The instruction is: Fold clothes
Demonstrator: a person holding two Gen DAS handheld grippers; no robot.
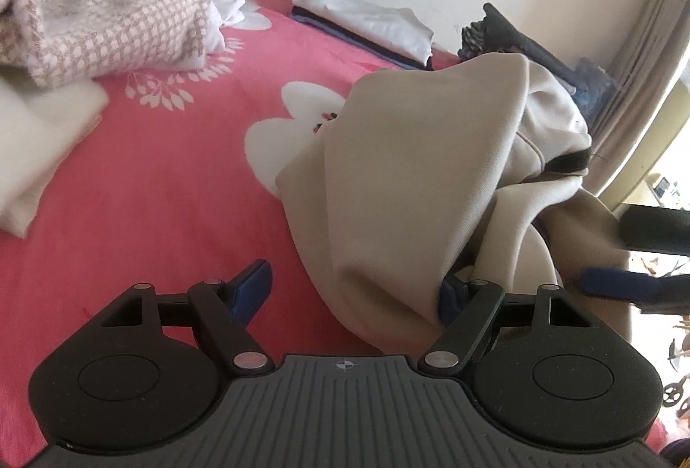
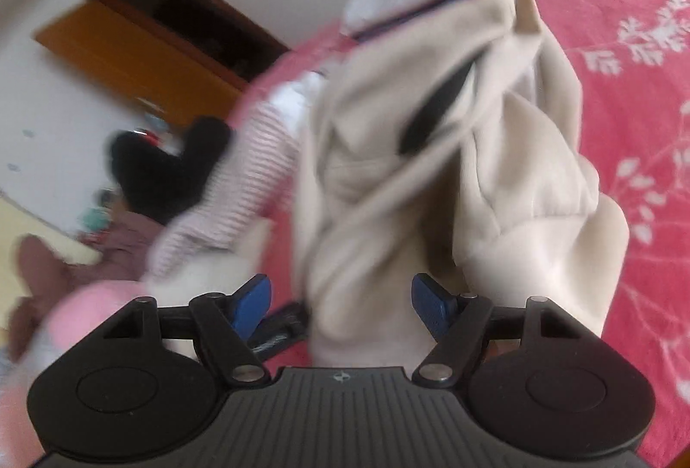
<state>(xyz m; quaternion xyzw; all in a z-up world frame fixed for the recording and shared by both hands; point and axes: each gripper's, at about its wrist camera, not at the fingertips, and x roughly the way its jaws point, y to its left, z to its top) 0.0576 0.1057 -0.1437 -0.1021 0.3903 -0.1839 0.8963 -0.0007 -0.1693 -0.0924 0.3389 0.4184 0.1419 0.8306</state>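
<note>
A beige garment [image 1: 414, 174] with a black trim lies bunched in a heap on the pink flowered bedsheet [image 1: 164, 200]. My left gripper [image 1: 353, 291] is open at its near edge. The cloth drapes over the right fingertip [image 1: 450, 297], and the left fingertip [image 1: 254, 287] stands clear over the sheet. In the right wrist view the same garment [image 2: 431, 166] looks blurred and fills the middle. My right gripper [image 2: 343, 302] is open, with cloth hanging between the blue pads and neither pad pressing on it. The right gripper [image 1: 625, 256] also shows at the left wrist view's right edge.
A pink-and-white checked knit [image 1: 120, 28] and a cream folded cloth [image 1: 39, 140] lie at the left. A stack of folded white and dark clothes [image 1: 366, 19] sits by the wall. Dark clothes [image 1: 517, 41] and a curtain [image 1: 638, 80] are at the right. A wooden door [image 2: 142, 36] stands beyond the bed.
</note>
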